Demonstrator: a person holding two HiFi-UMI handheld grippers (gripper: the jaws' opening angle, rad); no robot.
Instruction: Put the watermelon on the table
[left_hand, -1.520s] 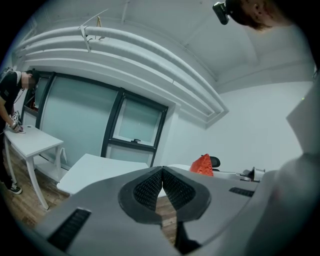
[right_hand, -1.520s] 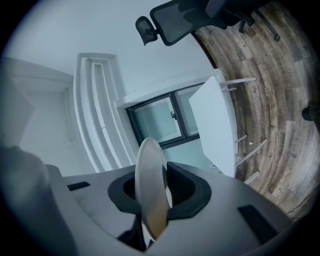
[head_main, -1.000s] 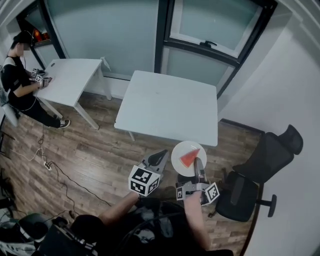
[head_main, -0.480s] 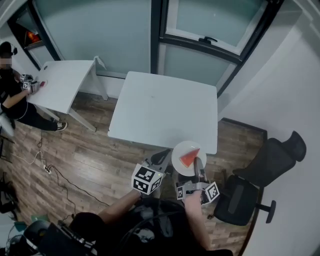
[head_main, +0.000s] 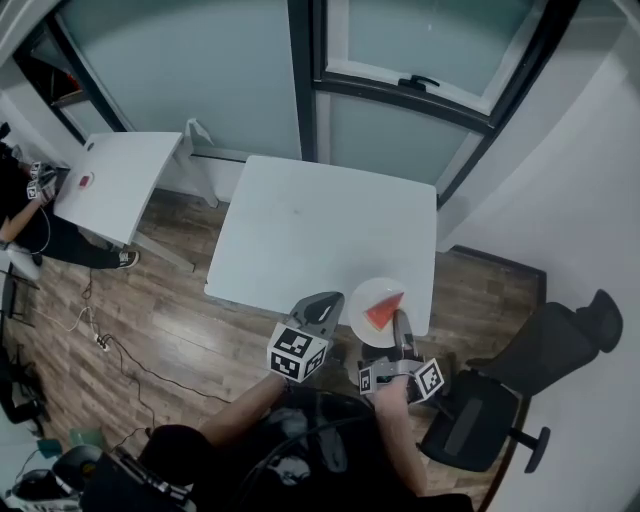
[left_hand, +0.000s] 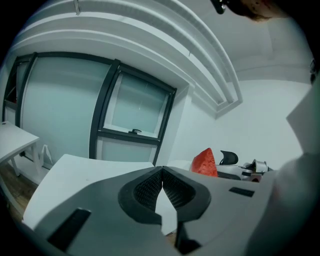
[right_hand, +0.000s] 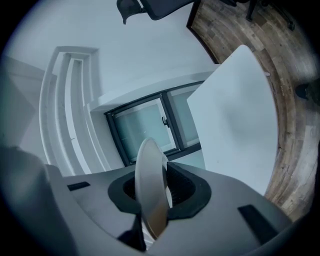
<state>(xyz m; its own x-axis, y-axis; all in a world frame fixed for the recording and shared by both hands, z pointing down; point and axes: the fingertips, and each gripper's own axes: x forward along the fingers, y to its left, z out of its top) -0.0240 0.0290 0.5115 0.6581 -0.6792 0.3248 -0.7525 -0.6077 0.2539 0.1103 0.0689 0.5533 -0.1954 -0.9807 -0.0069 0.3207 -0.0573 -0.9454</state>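
A large white square table fills the middle of the head view, standing on a wood-plank floor. A black office chair sits off the table's near right corner.

The left gripper, grey with a cube of black-and-white square markers, hangs at the table's near edge. In its own view its ribbed jaws are pressed together with nothing between them.

The right gripper, also bearing marker cubes, is just beside the table's near right corner. Its jaws are part-way closed and clamp the rim of a round white plate.

From the head view, the plate overlaps the table's near edge by the right corner; whether it touches the tabletop cannot be told.

On the plate lies a red triangular watermelon slice. Its long axis runs from the person's side out over the table, with the narrow tip pointing toward the table's far right side.
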